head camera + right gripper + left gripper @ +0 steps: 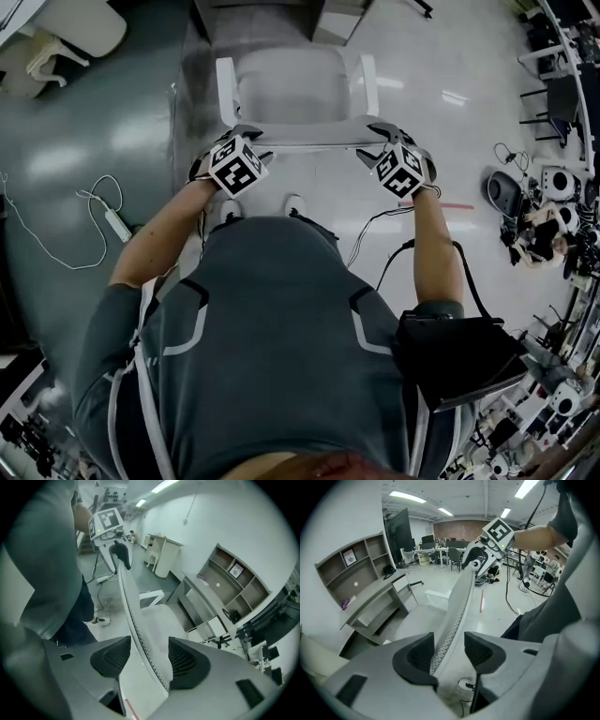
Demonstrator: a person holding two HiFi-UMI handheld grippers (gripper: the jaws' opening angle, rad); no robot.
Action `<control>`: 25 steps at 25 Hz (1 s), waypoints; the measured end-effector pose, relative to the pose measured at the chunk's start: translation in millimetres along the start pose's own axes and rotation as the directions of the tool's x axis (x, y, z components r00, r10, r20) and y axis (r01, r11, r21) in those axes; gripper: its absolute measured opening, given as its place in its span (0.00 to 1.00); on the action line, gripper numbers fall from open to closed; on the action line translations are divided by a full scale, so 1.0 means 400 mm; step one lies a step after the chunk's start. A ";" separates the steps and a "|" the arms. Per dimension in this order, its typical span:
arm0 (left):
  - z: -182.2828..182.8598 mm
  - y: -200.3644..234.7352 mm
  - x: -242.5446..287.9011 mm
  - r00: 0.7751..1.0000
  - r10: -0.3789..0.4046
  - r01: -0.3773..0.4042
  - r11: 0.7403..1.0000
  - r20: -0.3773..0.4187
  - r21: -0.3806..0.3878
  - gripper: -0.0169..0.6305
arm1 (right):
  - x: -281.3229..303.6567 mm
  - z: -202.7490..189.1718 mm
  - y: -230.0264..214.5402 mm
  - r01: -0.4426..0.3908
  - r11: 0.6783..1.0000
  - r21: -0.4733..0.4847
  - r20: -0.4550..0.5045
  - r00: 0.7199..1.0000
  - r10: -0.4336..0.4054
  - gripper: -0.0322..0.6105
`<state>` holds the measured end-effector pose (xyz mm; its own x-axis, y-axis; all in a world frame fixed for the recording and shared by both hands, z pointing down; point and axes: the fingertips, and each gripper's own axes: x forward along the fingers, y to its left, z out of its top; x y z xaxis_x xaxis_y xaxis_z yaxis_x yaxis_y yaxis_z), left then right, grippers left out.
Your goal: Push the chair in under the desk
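Note:
A white chair [291, 84] stands in front of me with its seat toward the grey desk [262, 19]. Its mesh backrest's top edge [309, 133] runs between my two grippers. My left gripper [248, 133] is at the left end of that edge, and in the left gripper view its jaws [449, 651] stand open astride the backrest [457, 606]. My right gripper [384, 131] is at the right end, and its jaws [149, 656] also stand open with the backrest [133, 611] between the pads. The desk with shelves [375, 597] lies beyond the seat.
A white power strip with its cable [117, 223] lies on the floor at the left. Another pale chair [66, 28] stands at the top left. Robot parts and cables [544, 206] crowd the right side. A black bag [459, 352] hangs at the person's right hip.

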<state>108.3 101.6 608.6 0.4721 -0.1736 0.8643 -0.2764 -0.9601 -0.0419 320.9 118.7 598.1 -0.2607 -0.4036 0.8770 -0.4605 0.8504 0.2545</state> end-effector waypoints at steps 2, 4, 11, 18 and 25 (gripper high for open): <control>-0.002 0.014 0.009 1.000 0.027 -0.027 1.000 -0.010 -0.012 0.35 | 0.019 -0.017 -0.007 -0.014 0.999 -0.029 -0.019 1.000 0.013 0.47; -0.007 0.027 0.016 0.998 0.055 -0.054 0.998 -0.042 0.023 0.34 | 0.034 -0.024 -0.017 -0.023 0.998 -0.052 -0.022 1.000 0.022 0.46; -0.033 0.028 0.034 0.982 0.112 -0.092 0.986 -0.152 0.136 0.29 | 0.069 -0.042 -0.002 -0.085 0.988 -0.130 -0.011 0.996 0.084 0.36; -0.052 0.026 0.048 0.955 0.152 -0.086 0.964 -0.254 0.253 0.24 | 0.089 -0.048 0.014 -0.093 0.962 -0.258 -0.001 0.995 0.096 0.29; -0.063 0.016 0.066 0.930 0.127 -0.041 0.968 -0.344 0.248 0.20 | 0.096 -0.059 0.016 -0.136 0.942 -0.308 0.021 0.988 0.150 0.26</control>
<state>97.7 96.2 643.6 0.1163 -0.2086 0.9711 -0.0790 -0.9766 -0.2003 327.8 116.8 643.0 -0.3443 -0.2785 0.8966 -0.1371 0.9597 0.2454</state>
